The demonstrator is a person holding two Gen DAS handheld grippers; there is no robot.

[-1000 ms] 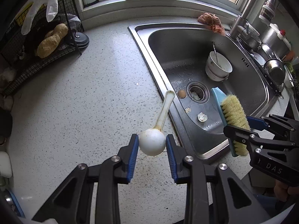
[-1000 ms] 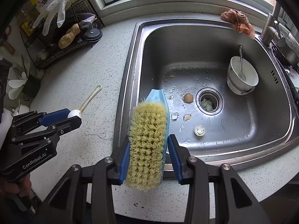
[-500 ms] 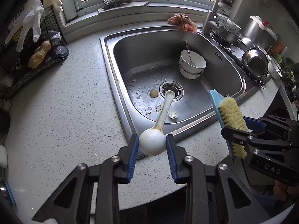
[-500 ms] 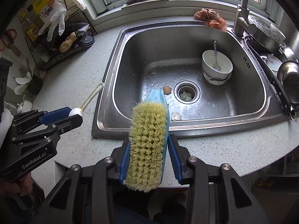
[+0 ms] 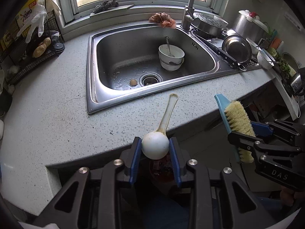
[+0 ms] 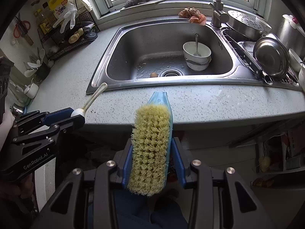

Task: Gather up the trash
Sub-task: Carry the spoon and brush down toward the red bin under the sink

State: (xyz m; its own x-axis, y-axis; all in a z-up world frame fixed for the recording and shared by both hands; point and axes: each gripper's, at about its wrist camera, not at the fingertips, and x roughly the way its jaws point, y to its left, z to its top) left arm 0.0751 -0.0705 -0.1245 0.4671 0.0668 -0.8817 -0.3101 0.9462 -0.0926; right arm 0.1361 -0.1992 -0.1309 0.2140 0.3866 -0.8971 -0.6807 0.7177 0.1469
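Observation:
My left gripper (image 5: 155, 152) is shut on the round bowl of a white ladle (image 5: 155, 146), handle pointing forward, held off the front edge of the counter. It also shows in the right wrist view (image 6: 76, 114). My right gripper (image 6: 152, 158) is shut on a blue scrub brush (image 6: 151, 143) with yellow bristles, also off the counter edge; the brush shows in the left wrist view (image 5: 237, 126). In the steel sink (image 5: 93, 61) an eggshell (image 5: 133, 82) and small scraps (image 5: 116, 73) lie by the drain (image 5: 150, 78).
Stacked white bowls (image 5: 171, 56) with a spoon stand in the sink. A faucet (image 5: 188, 13), orange rag (image 5: 162, 19), pans and a knife (image 5: 236, 51) are at the right. A wire rack (image 5: 28, 53) with gloves is at the left. A dark red bin (image 5: 160, 169) sits below the counter.
Both grippers have pulled back and away from the sink, past the counter's front edge. The ladle and brush stay gripped. More of the room under the counter is in view.

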